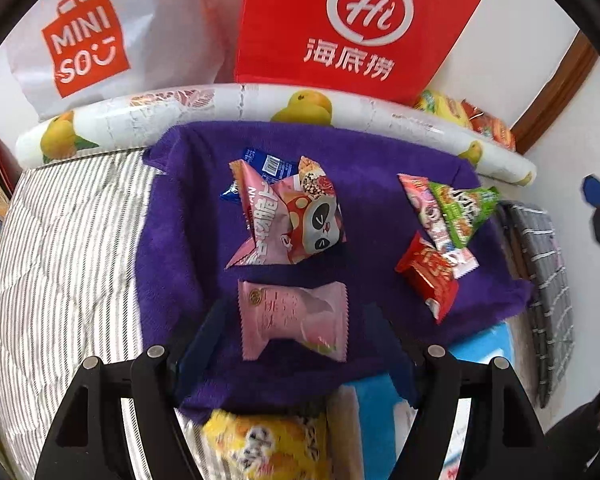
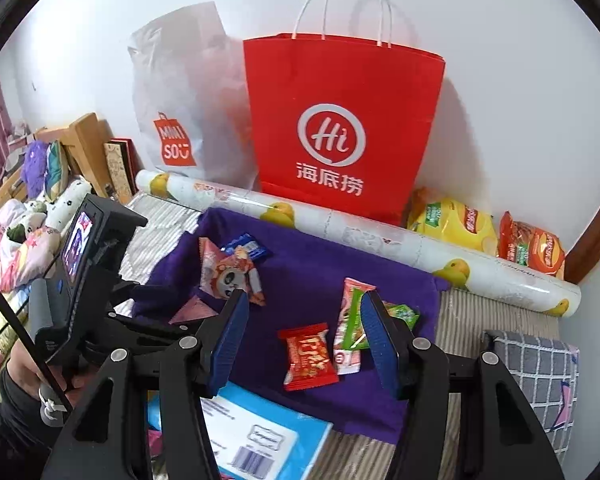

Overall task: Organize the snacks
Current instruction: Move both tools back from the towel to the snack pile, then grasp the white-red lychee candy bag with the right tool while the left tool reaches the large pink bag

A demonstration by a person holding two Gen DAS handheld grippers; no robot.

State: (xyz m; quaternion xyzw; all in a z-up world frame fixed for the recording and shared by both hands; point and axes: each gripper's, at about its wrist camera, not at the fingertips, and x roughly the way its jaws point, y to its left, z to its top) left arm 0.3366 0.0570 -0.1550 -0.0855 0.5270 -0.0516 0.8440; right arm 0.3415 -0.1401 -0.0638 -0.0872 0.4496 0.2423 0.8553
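Observation:
A purple towel lies on a striped bed and holds snack packets. In the left wrist view a pink packet lies between the wide-open fingers of my left gripper, untouched. Beyond it is a pile with a panda packet, a pink packet and a blue one. At the right lie a red packet and a green packet over a pink one. My right gripper is open and empty above the red packet and green packet.
A red paper bag and a white Miniso bag stand against the wall behind a printed roll. Chip bags lie at the right. A blue packet and a yellow snack bag lie near the front. A checked cushion lies at the right.

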